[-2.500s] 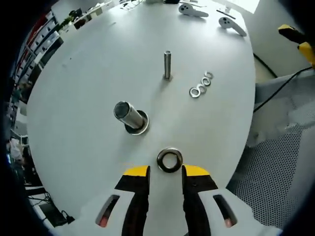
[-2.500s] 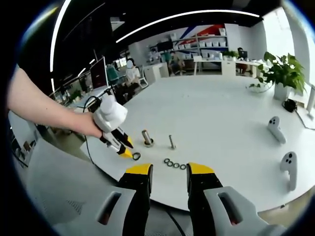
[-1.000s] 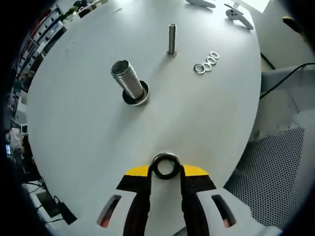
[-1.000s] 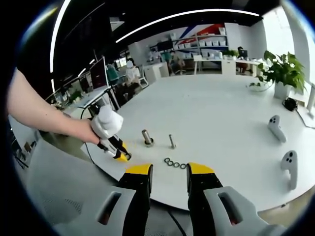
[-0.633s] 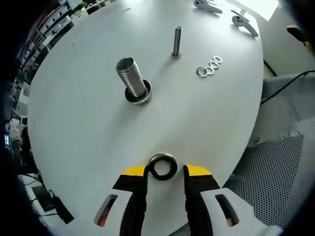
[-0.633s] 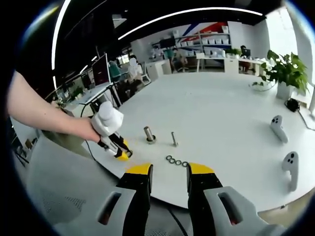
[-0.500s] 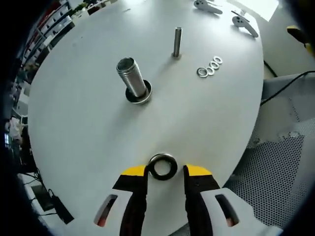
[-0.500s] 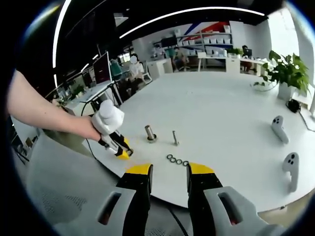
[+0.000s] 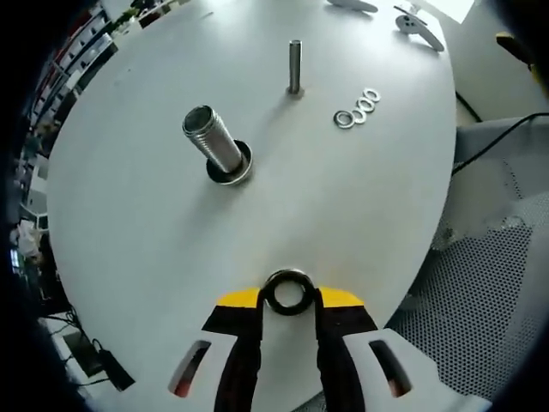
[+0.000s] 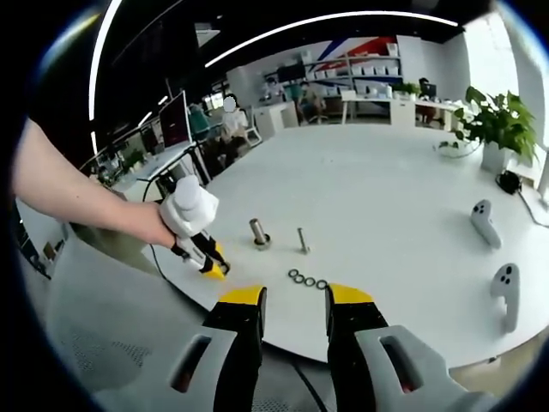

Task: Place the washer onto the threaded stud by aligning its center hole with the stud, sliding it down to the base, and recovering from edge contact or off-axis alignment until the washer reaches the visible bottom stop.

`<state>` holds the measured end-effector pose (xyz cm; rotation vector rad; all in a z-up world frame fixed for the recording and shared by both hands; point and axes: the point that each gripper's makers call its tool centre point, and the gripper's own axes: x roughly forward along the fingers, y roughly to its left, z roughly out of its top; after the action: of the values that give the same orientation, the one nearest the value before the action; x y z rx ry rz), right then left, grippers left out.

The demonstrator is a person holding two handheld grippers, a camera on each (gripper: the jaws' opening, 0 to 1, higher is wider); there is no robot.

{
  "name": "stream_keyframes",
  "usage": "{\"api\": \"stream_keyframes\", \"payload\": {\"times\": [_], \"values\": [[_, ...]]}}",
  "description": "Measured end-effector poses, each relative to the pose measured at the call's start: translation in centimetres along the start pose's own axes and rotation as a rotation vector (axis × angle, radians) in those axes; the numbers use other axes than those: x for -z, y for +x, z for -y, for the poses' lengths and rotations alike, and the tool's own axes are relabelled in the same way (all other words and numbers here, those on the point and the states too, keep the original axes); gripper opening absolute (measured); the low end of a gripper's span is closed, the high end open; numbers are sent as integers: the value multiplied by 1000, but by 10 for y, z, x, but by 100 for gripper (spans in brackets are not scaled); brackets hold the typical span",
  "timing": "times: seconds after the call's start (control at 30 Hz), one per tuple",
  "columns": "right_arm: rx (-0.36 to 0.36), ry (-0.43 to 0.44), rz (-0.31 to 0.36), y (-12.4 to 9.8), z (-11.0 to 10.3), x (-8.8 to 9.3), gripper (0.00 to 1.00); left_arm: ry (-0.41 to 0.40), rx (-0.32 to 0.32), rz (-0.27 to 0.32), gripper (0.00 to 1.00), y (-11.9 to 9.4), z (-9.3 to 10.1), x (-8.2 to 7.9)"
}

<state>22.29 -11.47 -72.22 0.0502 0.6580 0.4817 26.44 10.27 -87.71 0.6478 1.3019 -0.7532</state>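
Observation:
A dark steel washer (image 9: 288, 275) is pinched between the yellow-tipped jaws of my left gripper (image 9: 289, 298), which is shut on it and holds it above the near rim of the round white table (image 9: 129, 240). The thick threaded stud (image 9: 211, 142) stands on its base collar well ahead and to the left, apart from the washer. In the right gripper view a hand holds the left gripper (image 10: 214, 268) left of that stud (image 10: 256, 232). My right gripper (image 10: 296, 296) hangs open off the table edge with nothing between its jaws.
A thin plain stud (image 9: 295, 65) stands beyond the thick one, with three small washers (image 9: 356, 107) in a row to its right. Two white controllers (image 10: 491, 257) lie at the table's far side. A potted plant (image 10: 493, 120) and desks stand behind.
The washer lay on the table between the open left jaws 2.5 s ago; now the jaws are shut on it and it is lifted. The right gripper has stayed put.

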Motion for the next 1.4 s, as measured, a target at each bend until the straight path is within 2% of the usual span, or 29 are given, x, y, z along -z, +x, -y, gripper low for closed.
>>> {"api": "stream_keyframes", "payload": {"times": [0.13, 0.17, 0.2, 0.23, 0.37, 0.57, 0.67, 0.83, 1.17, 1.4], "values": [[6, 8, 7, -1, 1, -1, 30, -22, 5, 3, 21, 0, 0, 0], [8, 10, 9, -1, 1, -1, 30, -28, 3, 14, 21, 0, 0, 1], [9, 12, 11, -1, 2, -2, 30, -75, -7, 62, 21, 0, 0, -1], [12, 15, 14, -1, 2, -2, 30, -105, -12, 85, 21, 0, 0, -1], [23, 30, 33, -3, 4, -4, 30, -86, -15, 111, 20, -2, 0, 2], [18, 20, 24, -2, 2, -3, 30, -80, -11, 50, 20, -1, -1, 0], [22, 29, 33, -3, 3, -4, 30, -86, -18, 42, 20, -1, -1, 1], [20, 24, 28, -3, 2, -4, 30, -59, -10, 50, 19, -2, 0, 3], [21, 21, 24, -3, 2, -4, 30, -57, -2, 59, 19, -3, 1, 3], [24, 29, 33, -3, 3, -5, 30, -43, -17, 72, 19, -12, -11, 0]]}}
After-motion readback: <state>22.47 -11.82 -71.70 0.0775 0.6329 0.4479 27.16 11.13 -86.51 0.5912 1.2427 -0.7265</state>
